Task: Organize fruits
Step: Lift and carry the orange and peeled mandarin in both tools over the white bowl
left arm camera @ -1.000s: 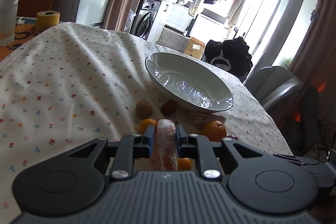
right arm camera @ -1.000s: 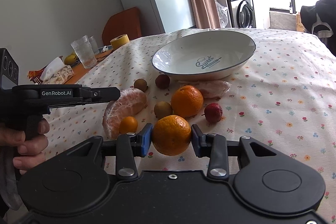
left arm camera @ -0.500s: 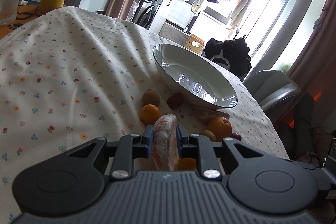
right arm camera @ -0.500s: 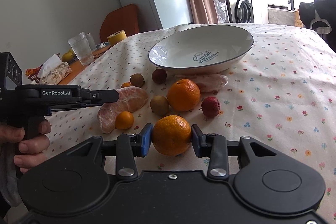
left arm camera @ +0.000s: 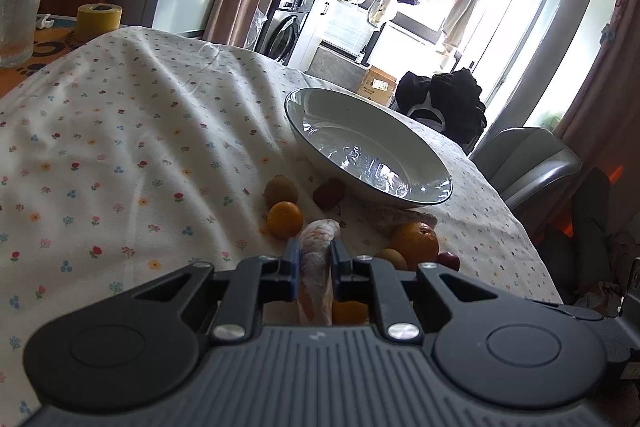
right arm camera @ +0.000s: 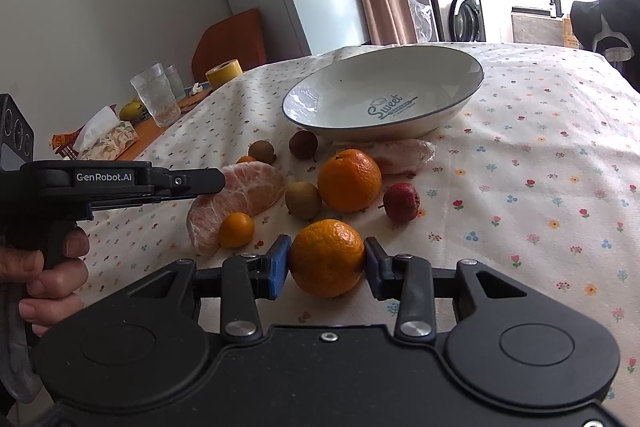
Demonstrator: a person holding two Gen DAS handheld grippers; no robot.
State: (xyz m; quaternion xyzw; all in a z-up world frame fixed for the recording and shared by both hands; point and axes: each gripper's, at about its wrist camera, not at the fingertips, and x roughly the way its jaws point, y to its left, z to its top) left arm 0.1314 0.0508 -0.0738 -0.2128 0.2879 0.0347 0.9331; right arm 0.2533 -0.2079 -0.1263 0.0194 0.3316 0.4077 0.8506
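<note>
Floral tablecloth (right arm camera: 540,155) under all, white bowl (right arm camera: 460,67) w/ "Sweet" print empty at 12 o'clock of fruit cluster. Peeled pomelo segment (right arm camera: 248,195) clamped in left gripper (left arm camera: 314,259), at 9 o'clock of loose orange (right arm camera: 349,180); second orange (right arm camera: 327,257) pinched in right gripper (right arm camera: 326,263), at 6 o'clock of cluster. Sm. stuff: red fruit (right arm camera: 401,201) at 3 o'clock of loose orange, kumquat (right arm camera: 236,229) just below segment.

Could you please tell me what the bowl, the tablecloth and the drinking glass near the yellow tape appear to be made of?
Bowl: probably glazed ceramic, white with a dark rim line and printed lettering; its inside gives glossy reflections.
Tablecloth: thin woven fabric, matte, printed with small flowers; it lies in soft wrinkles.
Drinking glass: apparently textured clear glass, though clear plastic cannot be ruled out.
</note>
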